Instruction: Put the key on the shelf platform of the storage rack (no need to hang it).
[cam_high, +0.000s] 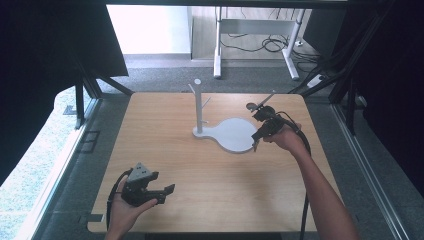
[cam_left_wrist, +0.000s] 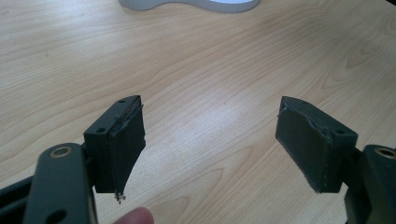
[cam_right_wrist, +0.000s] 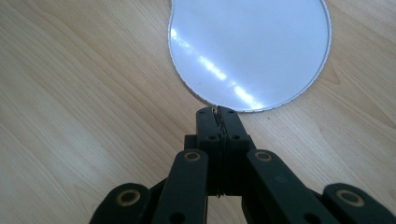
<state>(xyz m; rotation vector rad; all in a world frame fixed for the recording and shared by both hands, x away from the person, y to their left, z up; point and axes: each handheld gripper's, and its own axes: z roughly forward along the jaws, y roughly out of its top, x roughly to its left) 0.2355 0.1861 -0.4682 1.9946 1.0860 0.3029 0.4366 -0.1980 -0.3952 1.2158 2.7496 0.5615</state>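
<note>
White stand base (cam_right_wrist: 250, 51) lies just beyond the right gripper's (cam_right_wrist: 217, 111) closed, empty jaws; left gripper (cam_left_wrist: 210, 140) gapes.

- We found bare table (cam_high: 210, 170) open between the left gripper (cam_high: 167, 192) and the stand (cam_high: 230, 135).
- Its upright post (cam_high: 198, 107) blocked the far middle.

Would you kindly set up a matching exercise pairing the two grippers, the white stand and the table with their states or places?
Things:
1. left gripper
2. right gripper
3. white stand
4. table

States or places:
A. light wood surface under everything
B. jaws shut, tips at the edge of the round white base
C. upright post with pegs, rising from a flat base
D. jaws wide open over bare wood

Pairs: 1-D, 2-B, 3-C, 4-A
</note>
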